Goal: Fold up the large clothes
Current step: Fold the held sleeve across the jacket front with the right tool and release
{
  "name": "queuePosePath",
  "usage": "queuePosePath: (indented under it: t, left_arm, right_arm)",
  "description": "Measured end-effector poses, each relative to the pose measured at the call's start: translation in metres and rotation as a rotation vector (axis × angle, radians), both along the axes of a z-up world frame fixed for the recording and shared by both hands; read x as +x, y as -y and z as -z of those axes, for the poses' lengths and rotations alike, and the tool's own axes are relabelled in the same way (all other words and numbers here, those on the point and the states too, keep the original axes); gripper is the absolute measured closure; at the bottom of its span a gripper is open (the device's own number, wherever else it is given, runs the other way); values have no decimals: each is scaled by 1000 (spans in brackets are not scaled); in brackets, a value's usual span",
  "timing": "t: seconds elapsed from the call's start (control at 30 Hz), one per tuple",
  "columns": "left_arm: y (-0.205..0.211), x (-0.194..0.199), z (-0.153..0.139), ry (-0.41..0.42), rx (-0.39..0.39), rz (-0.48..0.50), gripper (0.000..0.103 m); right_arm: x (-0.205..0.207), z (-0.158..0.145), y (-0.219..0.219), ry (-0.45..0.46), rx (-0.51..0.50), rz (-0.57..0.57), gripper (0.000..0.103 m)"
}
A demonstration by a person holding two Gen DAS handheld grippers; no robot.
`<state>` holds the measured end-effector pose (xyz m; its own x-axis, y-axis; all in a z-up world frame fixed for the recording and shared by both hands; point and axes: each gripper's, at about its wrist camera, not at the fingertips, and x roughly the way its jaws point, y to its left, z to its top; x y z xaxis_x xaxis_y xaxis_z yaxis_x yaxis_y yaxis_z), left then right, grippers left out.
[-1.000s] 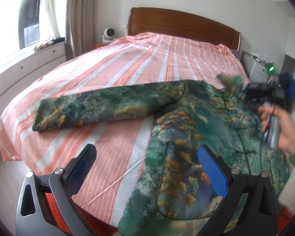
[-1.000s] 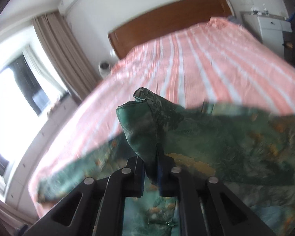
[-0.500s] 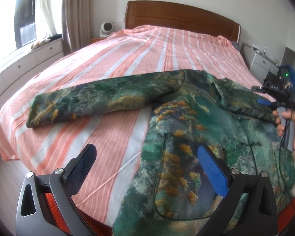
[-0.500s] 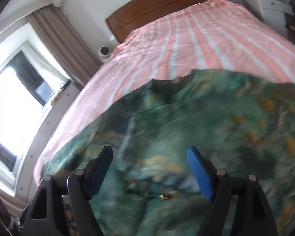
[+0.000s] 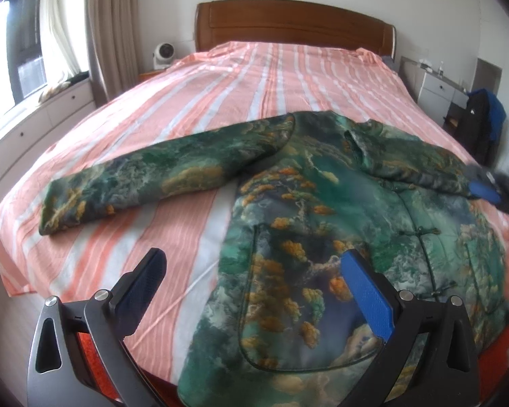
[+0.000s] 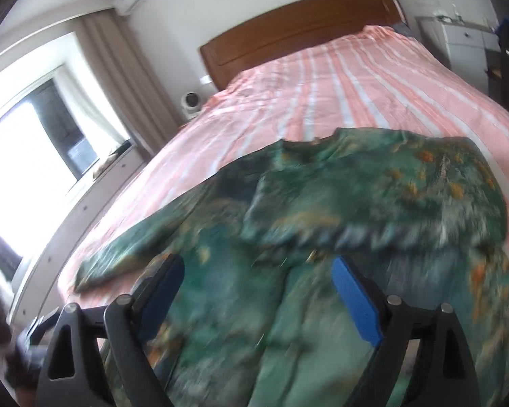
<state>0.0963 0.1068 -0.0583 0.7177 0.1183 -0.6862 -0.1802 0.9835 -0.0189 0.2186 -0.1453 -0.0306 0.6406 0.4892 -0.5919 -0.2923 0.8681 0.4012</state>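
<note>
Hovering wide open and empty over the jacket [image 5: 322, 224], risking the folded sleeve [image 5: 410, 166] sliding off the padded front

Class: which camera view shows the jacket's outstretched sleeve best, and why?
The left wrist view: the sleeve lies sharp and whole across the bed. The right wrist view shows it blurred, near the left edge.

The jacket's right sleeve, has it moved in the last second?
Yes. The right sleeve now lies folded down across the jacket chest, released by the open right gripper; earlier it was held up, clamped, toward the headboard.
</note>
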Motion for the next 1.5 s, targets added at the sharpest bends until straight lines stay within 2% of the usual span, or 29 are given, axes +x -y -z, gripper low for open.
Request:
queuePosePath:
  t: [0.13,0.27,0.4,0.63,1.0,1.2,1.5]
  left_arm:
    - [16,-1,2,-6,23,37,0]
    - [28,-3,0,0,40,66,0]
    - [32,-4,-1,1,60,77,0]
    - [29,-9,-3,4,53,66,0]
    - [7,-11,-4,-2,23,3,0]
    - [6,-11,-3,-6,30,6,0]
    - [2,-12,-3,-2,26,-9,0]
  right_arm:
    - [-76,16,-13,19,-119,-60,11]
    - [-141,36,-7,44,-262,-47,11]
    - [-171,42,11,70,-324,18,10]
    - [-174,51,25,72,-328,82,10]
    - [-187,43,-12,170,-349,-33,10]
    - [-191,47,-23,174,-365,-75,10]
    - [-190,47,-20,171,-362,-61,10]
